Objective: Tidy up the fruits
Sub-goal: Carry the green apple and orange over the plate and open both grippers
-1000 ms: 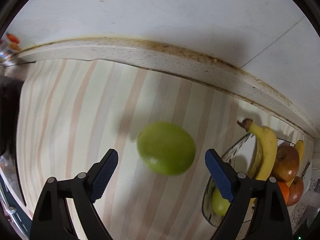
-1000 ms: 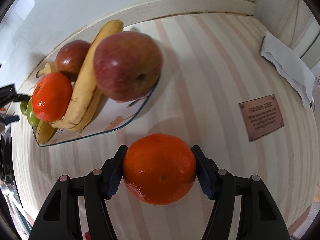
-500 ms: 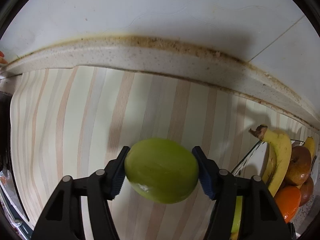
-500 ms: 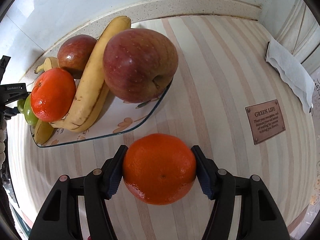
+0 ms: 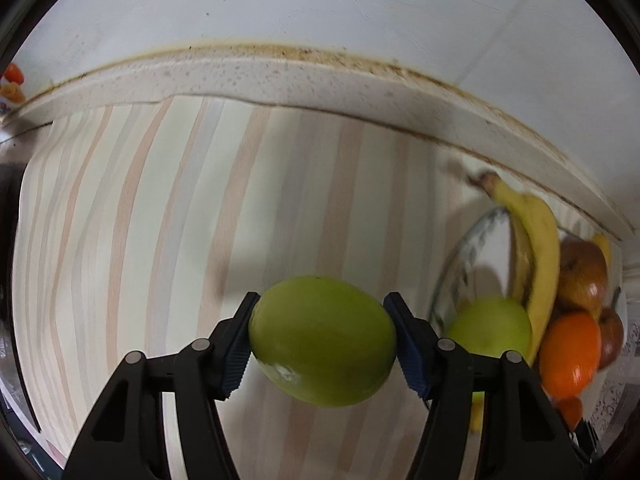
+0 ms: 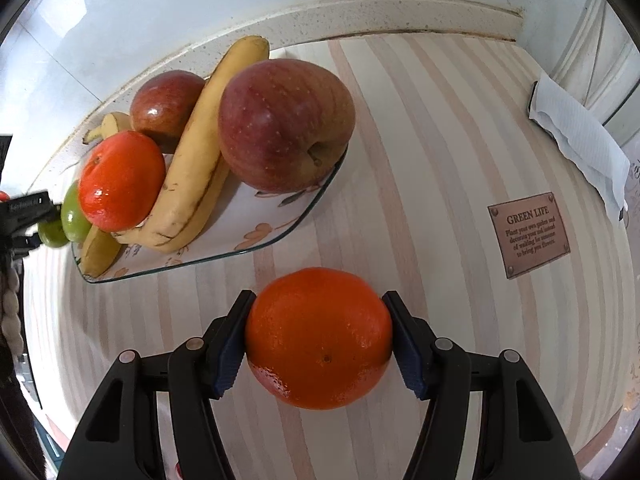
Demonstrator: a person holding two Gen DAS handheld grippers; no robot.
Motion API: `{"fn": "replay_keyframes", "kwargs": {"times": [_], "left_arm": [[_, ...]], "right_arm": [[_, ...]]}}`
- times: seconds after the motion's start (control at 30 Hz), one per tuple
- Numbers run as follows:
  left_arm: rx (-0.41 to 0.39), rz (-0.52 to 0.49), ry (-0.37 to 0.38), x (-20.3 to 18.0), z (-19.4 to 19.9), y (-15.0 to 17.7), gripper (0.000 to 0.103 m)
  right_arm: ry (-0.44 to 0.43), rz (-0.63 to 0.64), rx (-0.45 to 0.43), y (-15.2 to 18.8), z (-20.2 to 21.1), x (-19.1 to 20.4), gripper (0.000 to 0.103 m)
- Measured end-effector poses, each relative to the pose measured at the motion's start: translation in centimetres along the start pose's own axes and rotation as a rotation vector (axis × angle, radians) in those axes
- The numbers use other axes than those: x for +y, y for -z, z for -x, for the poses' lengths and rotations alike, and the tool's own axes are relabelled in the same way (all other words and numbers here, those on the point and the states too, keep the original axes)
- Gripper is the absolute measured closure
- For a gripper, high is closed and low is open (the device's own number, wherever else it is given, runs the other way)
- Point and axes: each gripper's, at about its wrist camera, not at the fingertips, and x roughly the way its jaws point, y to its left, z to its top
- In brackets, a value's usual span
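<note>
Left gripper (image 5: 322, 342) clamped on green fruit (image 5: 322, 340); right gripper (image 6: 319, 338) clamped on orange (image 6: 319, 338). Carry level, lower gently into free gaps on glass plate (image 6: 256, 246), avoid nudging banana (image 6: 200, 152).

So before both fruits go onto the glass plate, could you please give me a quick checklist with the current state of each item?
1. Left gripper clamped on the green apple: ok.
2. Right gripper clamped on the orange: ok.
3. Bare spot on the glass plate near its front rim: ok.
4. Big red apple leaning on the banana, stable: cannot tell.
5. Room for both fruits at once: cannot tell.
</note>
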Motion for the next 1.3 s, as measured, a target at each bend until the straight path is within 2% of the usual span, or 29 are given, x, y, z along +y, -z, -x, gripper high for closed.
{"fn": "replay_keyframes", "kwargs": {"times": [0.2,0.33,0.43,0.57,0.63,0.8,0.9,1.0,1.13,1.3], "left_arm": [[-0.026,0.003,0.080,-0.6,3.5,1.9,0.043],[-0.062,-0.021,0.136,-2.1,6.3,1.0,0.043],[-0.085,-0.063,0.161,-4.4,7.9,-0.9,0.043],[-0.071,-0.134,0.157,-6.9,7.7,-4.8,0.043],[-0.051,-0.152,0.154,-7.0,7.3,-5.7,0.043],[0.013,-0.179,0.133,-8.8,5.2,-8.1,0.043],[0.048,-0.183,0.127,-9.3,3.8,-8.3,0.043],[0.087,-0.172,0.118,-9.6,2.3,-8.4,0.043],[0.120,-0.159,0.111,-9.7,1.2,-8.2,0.043],[0.135,-0.164,0.090,-9.9,0.4,-7.6,0.043]], "right_arm": [[-0.062,0.003,-0.025,-0.7,2.5,-0.2,0.037],[-0.113,0.006,-0.045,-1.2,4.6,0.6,0.037],[-0.143,0.018,-0.070,-1.9,6.0,1.6,0.037],[-0.165,0.042,-0.124,-4.3,8.3,3.0,0.037],[-0.172,0.045,-0.148,-5.9,9.4,3.4,0.037],[-0.121,0.088,-0.193,-11.9,10.6,3.3,0.037],[-0.099,0.104,-0.141,-16.0,8.9,3.0,0.037],[-0.098,0.101,-0.057,-18.3,6.5,2.4,0.037],[-0.085,0.109,0.017,-19.4,3.6,2.0,0.037],[-0.075,0.118,0.077,-18.6,0.8,1.9,0.037]]}}
